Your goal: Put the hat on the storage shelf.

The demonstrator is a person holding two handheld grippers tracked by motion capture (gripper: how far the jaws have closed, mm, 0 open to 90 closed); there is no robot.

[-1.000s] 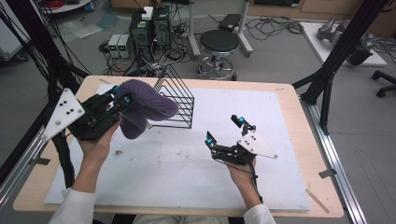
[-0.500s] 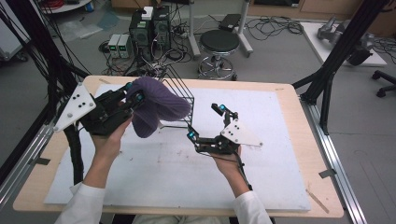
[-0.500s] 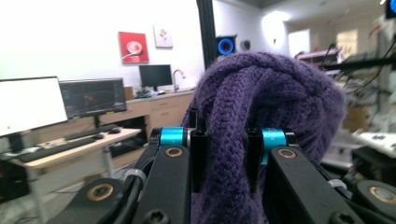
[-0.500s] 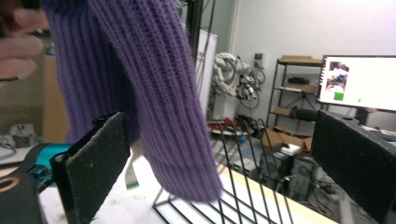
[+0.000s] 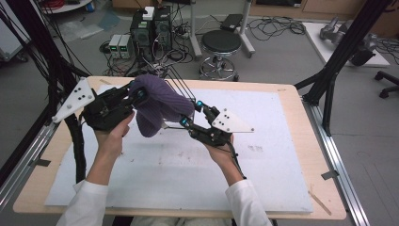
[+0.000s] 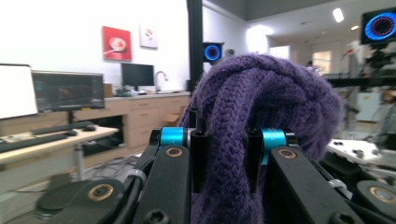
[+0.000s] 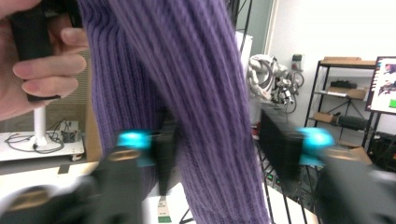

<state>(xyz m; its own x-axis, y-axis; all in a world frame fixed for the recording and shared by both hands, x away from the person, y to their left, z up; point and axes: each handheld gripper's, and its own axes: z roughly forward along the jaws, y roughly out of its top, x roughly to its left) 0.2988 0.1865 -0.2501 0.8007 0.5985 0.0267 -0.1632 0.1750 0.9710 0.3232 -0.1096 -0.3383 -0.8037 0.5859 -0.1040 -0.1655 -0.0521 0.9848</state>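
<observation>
High view: at centre left of the frame, the left tool (image 5: 136, 96) is gripping a purple knitted hat (image 5: 157, 106), which is hanging above the table (image 5: 282, 155) in front of a black wire rack (image 5: 181, 87). Just right of it, the right tool (image 5: 190, 113) is standing wide, its jaws straddling the hat's lower edge.

The left gripper (image 5: 136, 95) holds a purple knit hat (image 5: 157, 103) aloft while the right gripper (image 5: 190, 114) touches it.
</observation>
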